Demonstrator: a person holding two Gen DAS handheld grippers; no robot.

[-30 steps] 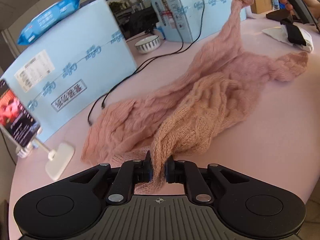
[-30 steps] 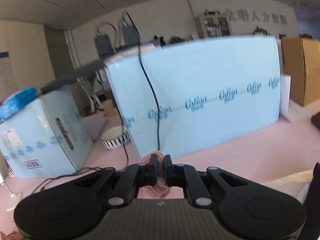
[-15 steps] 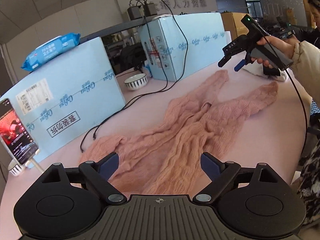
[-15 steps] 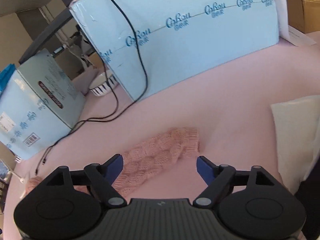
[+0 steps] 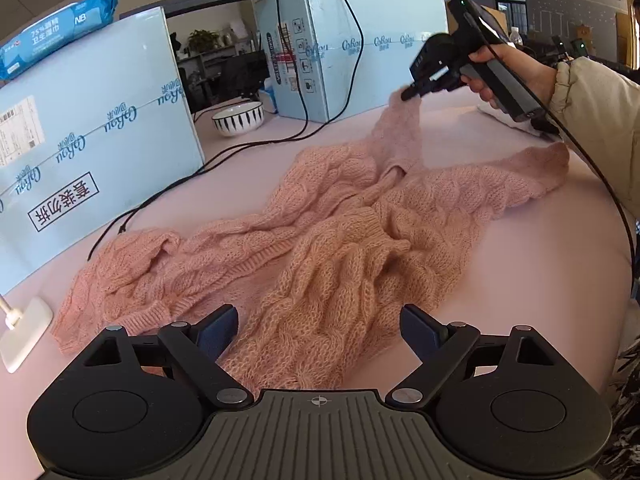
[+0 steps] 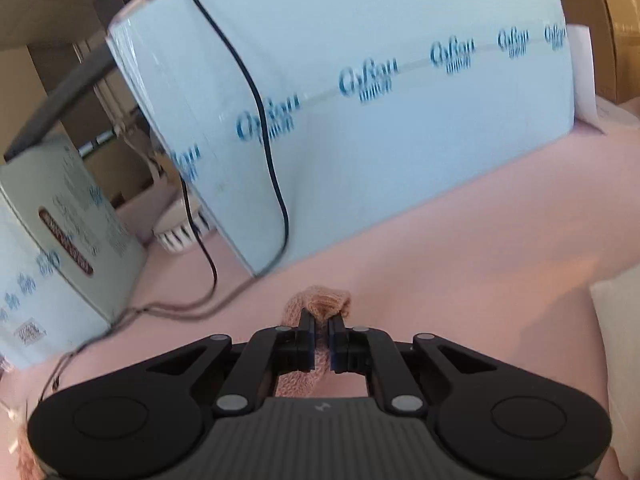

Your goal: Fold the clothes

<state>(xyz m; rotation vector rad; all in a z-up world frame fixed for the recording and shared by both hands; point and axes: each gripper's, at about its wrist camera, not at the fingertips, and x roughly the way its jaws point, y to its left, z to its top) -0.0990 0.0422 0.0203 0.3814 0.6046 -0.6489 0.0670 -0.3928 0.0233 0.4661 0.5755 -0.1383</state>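
Observation:
A pink cable-knit sweater [image 5: 328,240] lies crumpled on the pink table [image 5: 540,280]. My left gripper [image 5: 318,330] is open and empty just above the sweater's near edge. My right gripper [image 6: 322,334] is shut on a sleeve cuff [image 6: 324,300] and holds it above the table. In the left wrist view the right gripper [image 5: 408,94] lifts that sleeve [image 5: 400,136] at the far side. The other sleeve [image 5: 532,172] lies flat to the right.
Light blue cartons [image 5: 80,152] [image 5: 352,48] stand along the back, with a striped bowl [image 5: 238,118] between them. Black cables [image 5: 248,148] run over the table. A white phone stand base [image 5: 22,330] sits at left. White cloth [image 6: 620,340] lies at right.
My right gripper was shut on the sleeve, opened and dropped it, and has now shut on the cuff again and lifted it. My left gripper let go of the sweater and stays open.

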